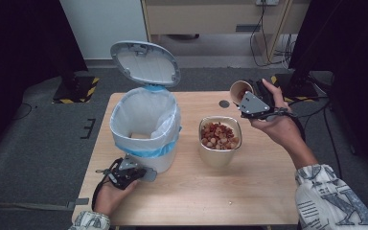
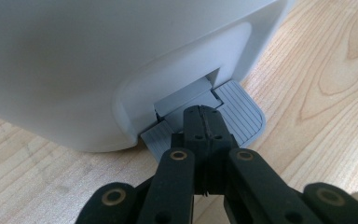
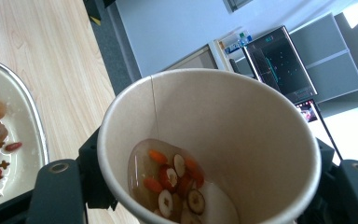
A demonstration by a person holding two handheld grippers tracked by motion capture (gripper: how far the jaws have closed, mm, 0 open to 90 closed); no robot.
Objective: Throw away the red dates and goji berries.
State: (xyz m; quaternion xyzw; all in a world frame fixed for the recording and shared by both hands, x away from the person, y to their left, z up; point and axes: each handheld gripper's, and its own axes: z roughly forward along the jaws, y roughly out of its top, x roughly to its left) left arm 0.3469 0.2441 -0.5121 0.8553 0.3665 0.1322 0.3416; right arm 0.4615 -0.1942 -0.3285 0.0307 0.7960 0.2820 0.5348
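Left tool (image 1: 143, 174), lower left of the high view: jaws closed on nothing, tips pressed down on the grey pedal (image 2: 242, 112) at the foot of the white bin (image 1: 146, 129). That press is my reading of why the lid (image 1: 145, 63) stands tipped up and back at upper left, leaving the lined mouth open. In the left gripper view the closed tips sit at the centre of the frame, on the ridged pedal where it comes out of the bin's base.

Right tool (image 1: 246, 97), upper right of the high view: clamped around a paper cup (image 1: 240, 89), held above the tabletop (image 1: 249, 191) and tilted with its mouth toward the metal bowl (image 1: 220, 139) just below and left of it. In the right gripper view the cup (image 3: 223, 135) takes the middle of the frame; liquid with red berries and sliced dried fruit is pooled at its lower side. The bowl rim (image 3: 28, 116), at the left edge, holds the same mix.

Judgement: the cup is tilted for pouring or has poured into the bowl; bin held open to take the cup after.
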